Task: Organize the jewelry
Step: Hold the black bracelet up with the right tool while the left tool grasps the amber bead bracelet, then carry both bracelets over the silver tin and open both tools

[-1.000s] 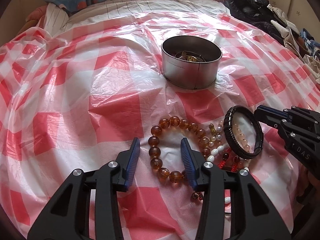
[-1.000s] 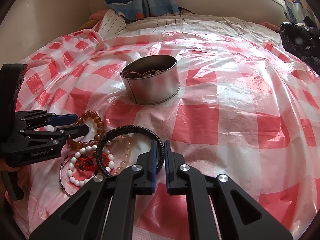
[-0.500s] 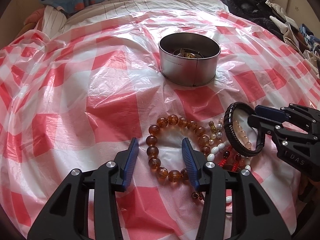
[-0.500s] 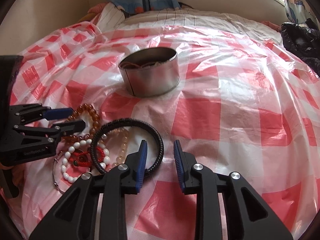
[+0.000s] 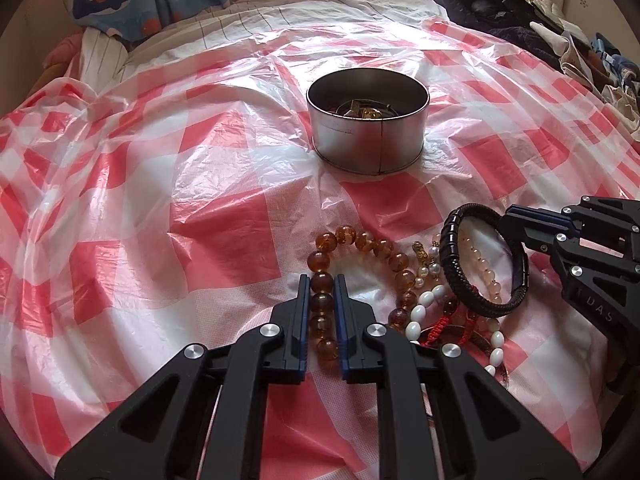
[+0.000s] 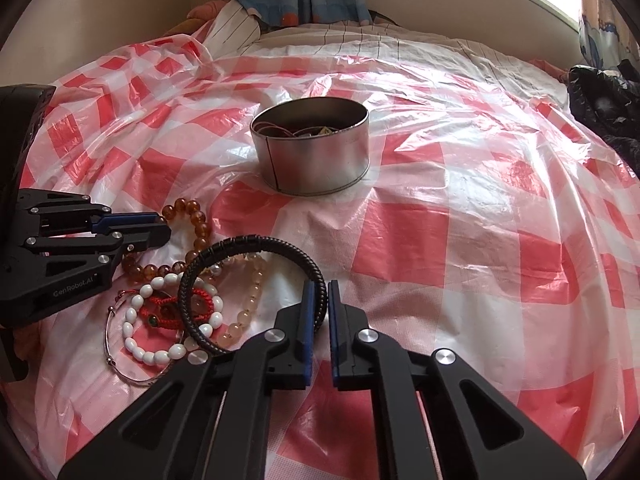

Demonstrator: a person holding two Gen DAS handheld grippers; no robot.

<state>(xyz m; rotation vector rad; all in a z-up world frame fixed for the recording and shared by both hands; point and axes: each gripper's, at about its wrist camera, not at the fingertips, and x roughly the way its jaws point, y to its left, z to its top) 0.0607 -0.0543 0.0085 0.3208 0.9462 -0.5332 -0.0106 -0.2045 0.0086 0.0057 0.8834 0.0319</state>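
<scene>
Left gripper (image 5: 322, 280) has just been closing; its fingers (image 5: 303, 304) now clamp the near side of the amber bracelet (image 5: 360, 240), beads sitting between the pads. The bracelet lies flat on the checked sheet (image 5: 220, 236) covering the bed, its far arc just beside the tangled pile.

Middle: the pile, with a white bead bracelet (image 6: 168, 320), red cord (image 6: 176, 304), pale bead bracelet (image 6: 252, 292) and a thin bangle (image 6: 110, 340), all overlapping. The tin (image 5: 368, 132) stands further back, well apart from the pile, with some pieces already inside.

Right gripper (image 6: 319, 300) has also just been closing; its fingers (image 6: 307, 312) pinch the black bracelet (image 6: 256, 244) on its near right edge. The band tilts up, leaning over the pale beads.

Risks, as judged:
- Round, glossy amber beads could roll out of the pads on lift; the grip covers only two or three of them.
- The amber loop touches the pile, so it may drag the small pearl strand along.
- The black bracelet rests on other pieces; lifting could snag the red cord or scatter beads.
- The thin sheet is slippery and wrinkled, so it may bunch up or get pinched.
- Both grippers heading to one tin could collide.
</scene>
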